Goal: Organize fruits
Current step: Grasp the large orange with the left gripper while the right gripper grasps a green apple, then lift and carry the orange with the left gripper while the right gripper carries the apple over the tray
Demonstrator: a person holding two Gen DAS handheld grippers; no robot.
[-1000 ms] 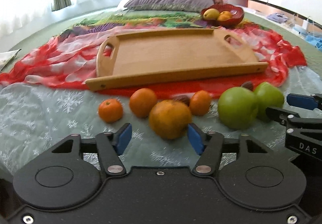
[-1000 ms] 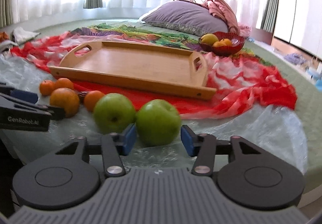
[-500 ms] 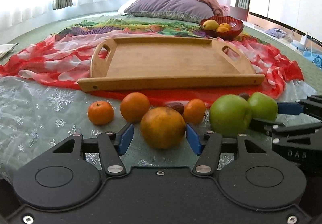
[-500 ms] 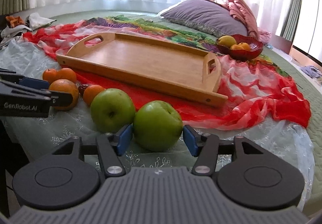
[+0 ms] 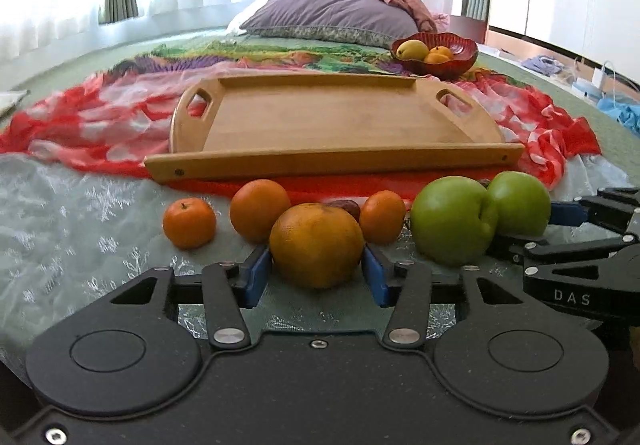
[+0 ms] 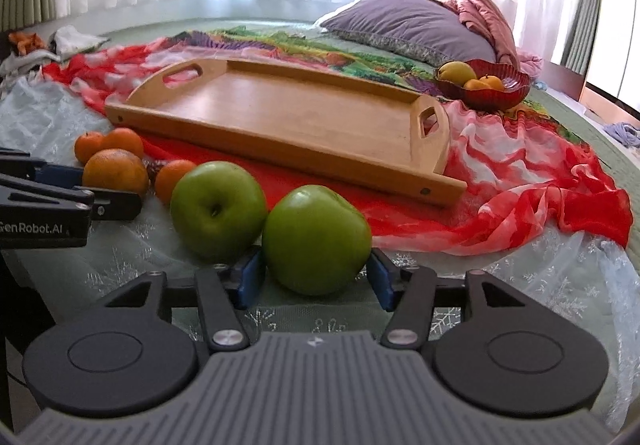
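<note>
**On the bed: two fruits gripped, tray bare, bowl part-filled**

Nearest the left wrist camera, between the blue pads of the left gripper [image 5: 316,277]: a large orange [image 5: 316,245], resting on the pale lacy cloth [image 5: 60,229]. Jaws just closed in further, partly open, pads against both sides of the fruit.

Nearest the right wrist camera, between the pads of the right gripper [image 6: 316,277]: a green apple [image 6: 316,237], also down on the cloth. Jaws just closed in further, partly open, pads against its sides. Touching it on its left, a second green apple [image 6: 218,209].

Just behind the large orange, three smaller oranges [image 5: 189,223] [image 5: 259,210] [image 5: 382,216] in a loose row, with a small dark fruit [image 5: 348,207] half hidden among them; kind not clear.

Farther back, on a red and white scarf [image 5: 80,125]: a wooden tray [image 5: 336,161] with cut-out handles at both ends, nothing in it.

Beyond the tray, to the right: a red bowl [image 5: 460,61] holding one yellow fruit [image 5: 414,49] and at least two orange ones [image 5: 438,55]. Behind that, a purple pillow [image 5: 332,13] against the curtained window.

Readable writing: "DAS" [image 5: 572,298] on the side of the right gripper, seen from the left wrist; "GenRobot.AI" [image 6: 32,229] on the side of the left gripper, seen from the right wrist, first letter cut by the frame edge.
</note>
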